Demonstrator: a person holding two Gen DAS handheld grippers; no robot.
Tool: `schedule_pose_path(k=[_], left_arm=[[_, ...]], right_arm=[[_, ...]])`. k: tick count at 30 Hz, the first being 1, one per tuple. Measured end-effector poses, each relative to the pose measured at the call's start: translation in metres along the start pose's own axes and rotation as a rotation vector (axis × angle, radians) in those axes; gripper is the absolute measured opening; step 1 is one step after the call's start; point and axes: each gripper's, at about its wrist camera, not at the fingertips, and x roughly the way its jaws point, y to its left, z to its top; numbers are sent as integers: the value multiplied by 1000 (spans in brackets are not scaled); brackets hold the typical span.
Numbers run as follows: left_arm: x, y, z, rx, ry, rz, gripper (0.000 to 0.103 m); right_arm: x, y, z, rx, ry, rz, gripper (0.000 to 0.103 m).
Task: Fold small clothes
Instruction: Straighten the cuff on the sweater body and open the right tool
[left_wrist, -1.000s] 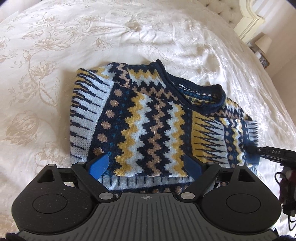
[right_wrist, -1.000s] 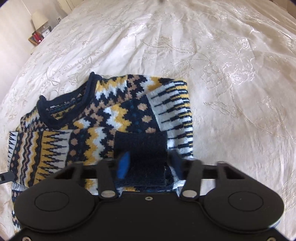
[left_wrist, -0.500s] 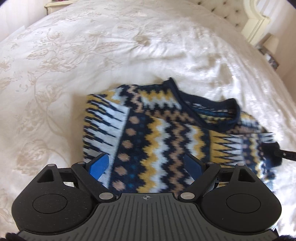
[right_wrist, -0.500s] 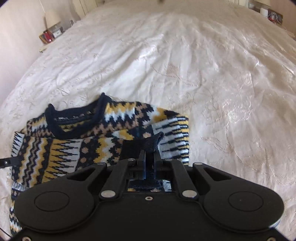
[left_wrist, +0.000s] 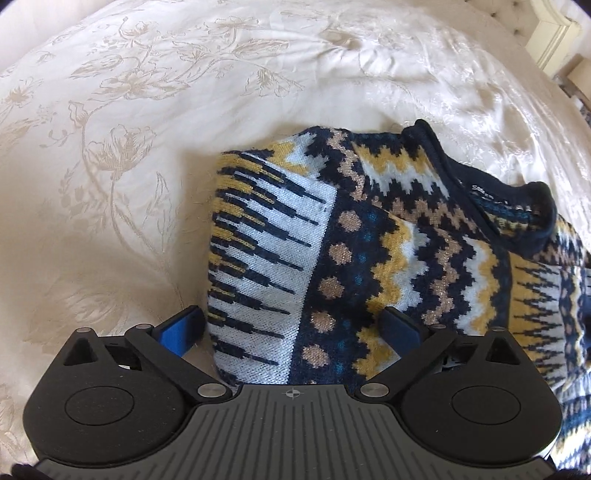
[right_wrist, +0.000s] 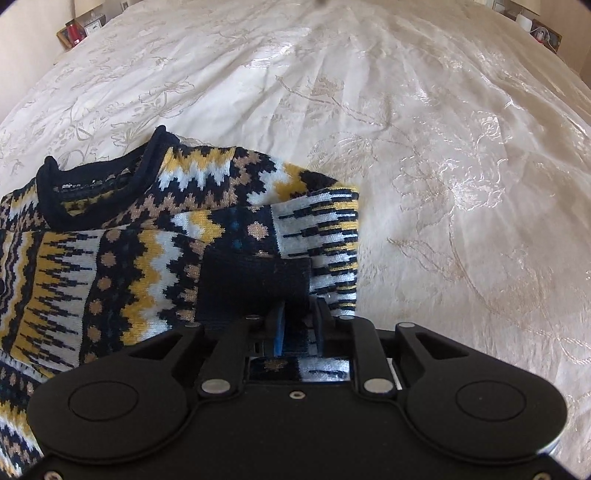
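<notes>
A small knitted sweater with navy, yellow, white and tan zigzag and dot patterns (left_wrist: 388, 258) lies partly folded on a cream bedspread with a woven floral pattern (left_wrist: 129, 129). Its navy ribbed collar (left_wrist: 517, 206) points toward the far side of the bed.

The left hand-held gripper (left_wrist: 290, 328) hovers over the near left edge of the sweater with its fingers spread wide. Its blue-padded left finger (left_wrist: 181, 332) sits just beside the sweater's left edge above the bedspread, and the right finger is over the patterned knit; nothing is held between them.

In the right wrist view, the right hand-held gripper (right_wrist: 297, 326) has its fingers drawn close together on a navy ribbed cuff (right_wrist: 255, 284) of the sweater's sleeve, which lies folded across the near right part of the garment. The striped white and navy band of the sweater (right_wrist: 325, 229) lies just right of the cuff. A bedside table with small objects (right_wrist: 79, 31) stands at the far left.
</notes>
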Motion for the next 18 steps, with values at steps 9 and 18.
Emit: schedule_pose_path(k=[9,18], left_arm=[[-3,1,-9,-18,-40,-2,103],[-37,10,-19,-39,-42,-4,88]], right_arm=[[-7,-13,-5,75,-28,49,53],[-34,-24,-29,119,8,95,91]])
